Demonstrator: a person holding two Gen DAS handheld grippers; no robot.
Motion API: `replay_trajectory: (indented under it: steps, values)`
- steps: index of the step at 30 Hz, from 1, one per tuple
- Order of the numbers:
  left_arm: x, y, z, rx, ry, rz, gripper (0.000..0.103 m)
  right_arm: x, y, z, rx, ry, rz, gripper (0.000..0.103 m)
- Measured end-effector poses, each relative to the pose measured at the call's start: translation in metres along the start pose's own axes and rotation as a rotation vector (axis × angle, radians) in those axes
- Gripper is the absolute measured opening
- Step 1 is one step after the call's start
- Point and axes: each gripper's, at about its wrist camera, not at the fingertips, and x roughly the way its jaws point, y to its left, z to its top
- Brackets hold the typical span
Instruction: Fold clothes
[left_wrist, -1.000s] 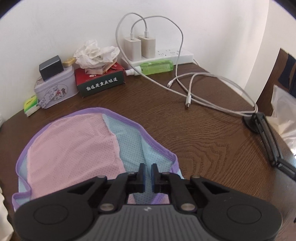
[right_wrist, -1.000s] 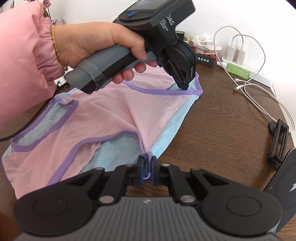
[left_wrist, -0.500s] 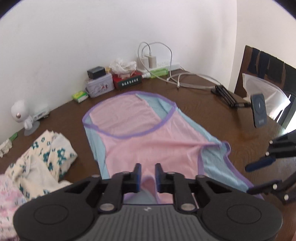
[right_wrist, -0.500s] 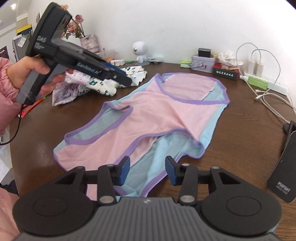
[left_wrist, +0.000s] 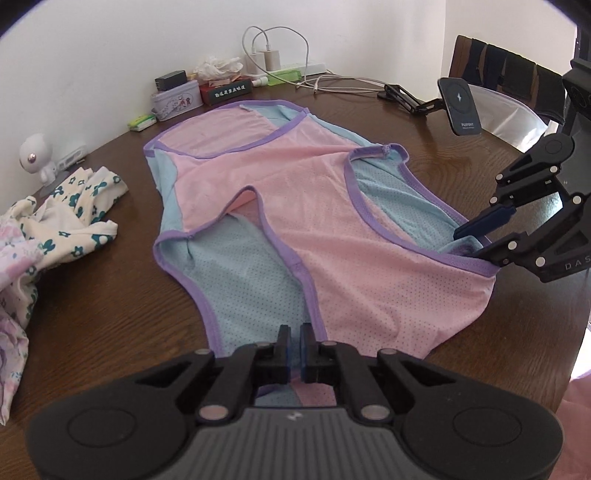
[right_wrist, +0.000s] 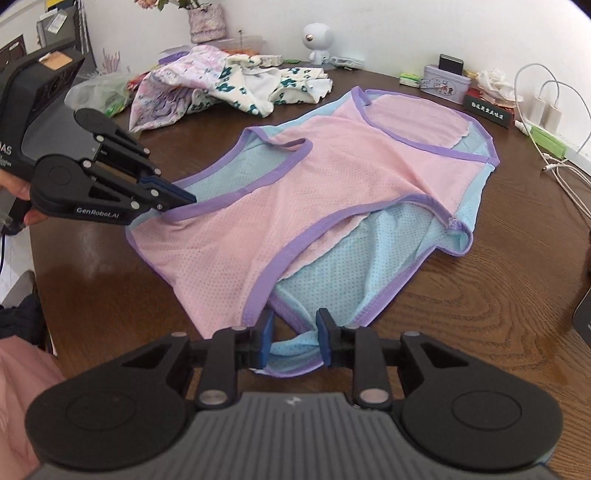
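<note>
Your left gripper (left_wrist: 294, 345) is clenched on the near hem of the pink-and-blue mesh vest (left_wrist: 295, 206). Your right gripper (right_wrist: 294, 338) has just been closing, its jaws still apart around a blue fold at the vest's edge. Beyond both, the vest lies spread across the round wooden table (left_wrist: 110, 306), with floral clothes (right_wrist: 229, 85) heaped behind it, then chargers (left_wrist: 267, 57) against the white wall. A second ago your left gripper held the far neckline; now it's at the near hem.

A home is suggested: a round wooden table (left_wrist: 110, 302) is cluttered with loose laundry (right_wrist: 229, 88), chargers (left_wrist: 267, 55), a tissue box (left_wrist: 225, 92) and potted flowers (right_wrist: 205, 18).
</note>
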Motion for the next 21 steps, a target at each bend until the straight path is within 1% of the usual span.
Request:
replay_trajectory:
  steps: [3, 4, 6, 8, 9, 10, 12, 13, 14, 16, 17, 20, 21]
  values:
    - [-0.013, -0.016, -0.012, 0.031, 0.011, -0.012, 0.000, -0.009, 0.014, -0.009, -0.053, 0.031, 0.019, 0.029]
    - [-0.016, -0.019, -0.015, 0.037, 0.017, -0.016, 0.003, -0.012, 0.018, -0.011, -0.067, 0.041, 0.028, 0.029]
    - [-0.026, -0.013, -0.012, 0.003, -0.026, -0.017, 0.012, -0.018, 0.022, -0.014, -0.073, 0.051, 0.051, 0.030]
    - [-0.037, -0.007, -0.009, -0.031, -0.069, -0.019, 0.013, -0.029, 0.013, -0.007, -0.031, 0.007, 0.062, 0.035]
    - [-0.043, 0.004, -0.001, -0.081, -0.105, -0.012, 0.018, -0.034, 0.007, -0.004, -0.006, -0.019, 0.065, 0.037]
    - [-0.050, 0.015, 0.008, -0.132, -0.142, -0.005, 0.036, -0.040, -0.001, 0.003, 0.025, -0.055, 0.057, 0.043]
    - [-0.051, 0.039, 0.030, -0.211, -0.183, 0.043, 0.054, -0.048, -0.018, 0.022, 0.062, -0.118, 0.031, 0.045]
    - [-0.050, 0.052, 0.043, -0.248, -0.197, 0.069, 0.054, -0.048, -0.023, 0.032, 0.069, -0.134, 0.016, 0.047]
    - [-0.042, 0.065, 0.059, -0.279, -0.191, 0.077, 0.054, -0.045, -0.029, 0.043, 0.076, -0.139, 0.000, 0.051]
    - [-0.023, 0.095, 0.089, -0.357, -0.169, 0.086, 0.054, -0.034, -0.042, 0.063, 0.081, -0.132, -0.041, 0.053]
    - [-0.010, 0.112, 0.104, -0.406, -0.149, 0.074, 0.054, -0.024, -0.050, 0.073, 0.086, -0.120, -0.069, 0.053]
    - [0.039, 0.148, 0.146, -0.496, -0.064, 0.057, 0.054, 0.007, -0.076, 0.090, 0.138, -0.082, -0.106, 0.053]
    - [0.057, 0.152, 0.158, -0.494, -0.027, 0.088, 0.054, 0.017, -0.085, 0.091, 0.163, -0.068, -0.105, 0.053]
